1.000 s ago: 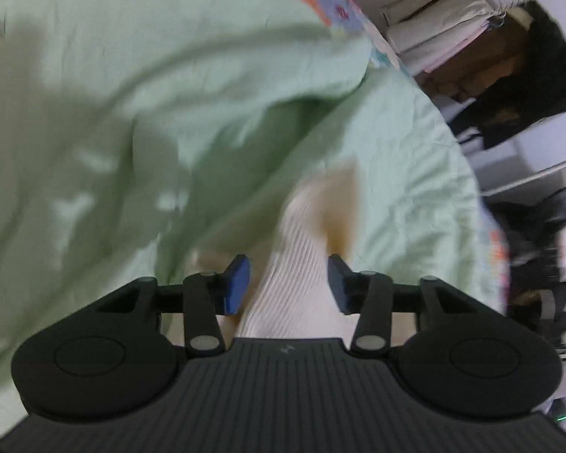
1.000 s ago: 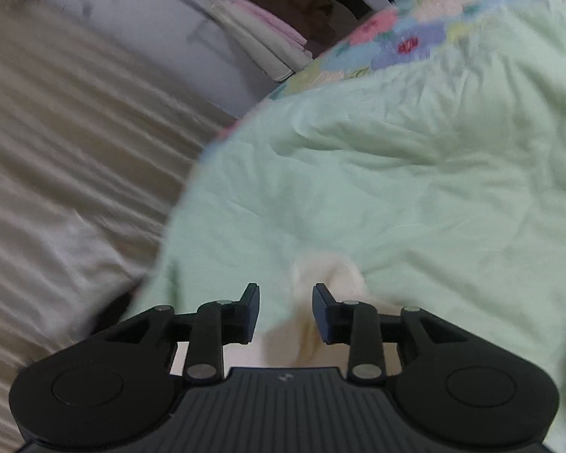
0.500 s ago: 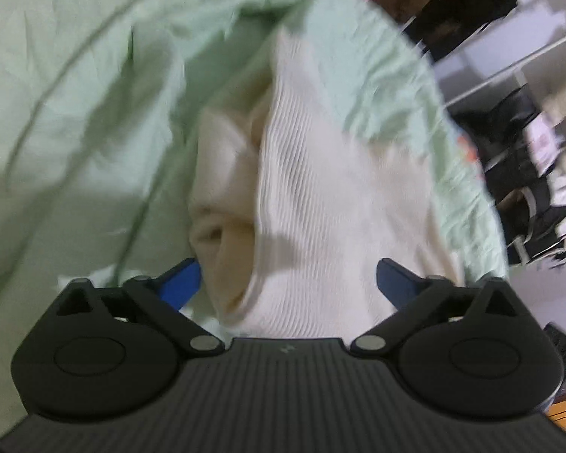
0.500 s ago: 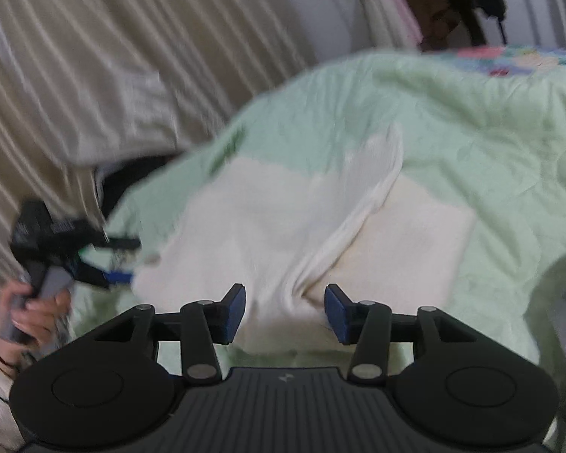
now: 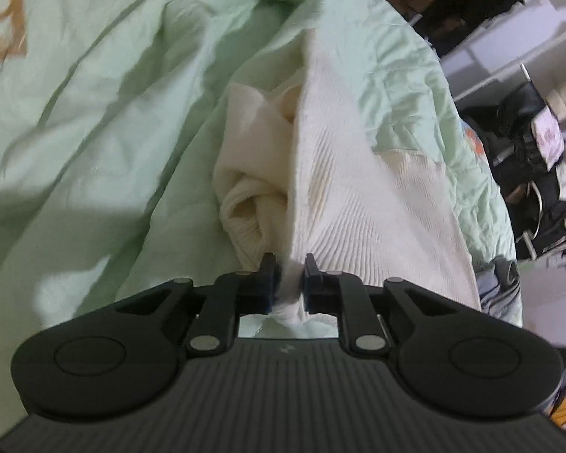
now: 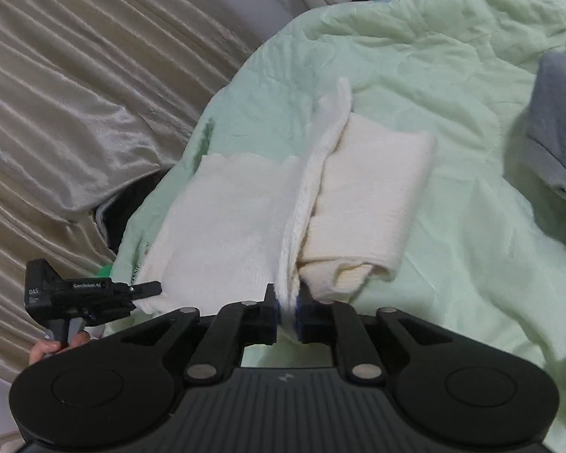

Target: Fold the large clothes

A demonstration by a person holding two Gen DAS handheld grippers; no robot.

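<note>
Bedroom scene: pale green quilt (image 6: 452,87) covers bed, beige curtain (image 6: 56,75) at left. Left claw (image 5: 287,281) pinched tight on cream knit garment (image 5: 343,188) near bed's edge. Garment lies partly folded mid-quilt. Right claw (image 6: 287,311) likewise clamped on raised ridge of it. Grey clothing (image 6: 558,113) at right edge.

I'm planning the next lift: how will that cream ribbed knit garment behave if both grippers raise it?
The cream ribbed knit garment will probably sag between the right gripper and left gripper, since it already bunches in soft folds. Its ribbed weave likely resists slipping. The pale green quilted bedspread beneath looks soft, so it may wrinkle too.
</note>
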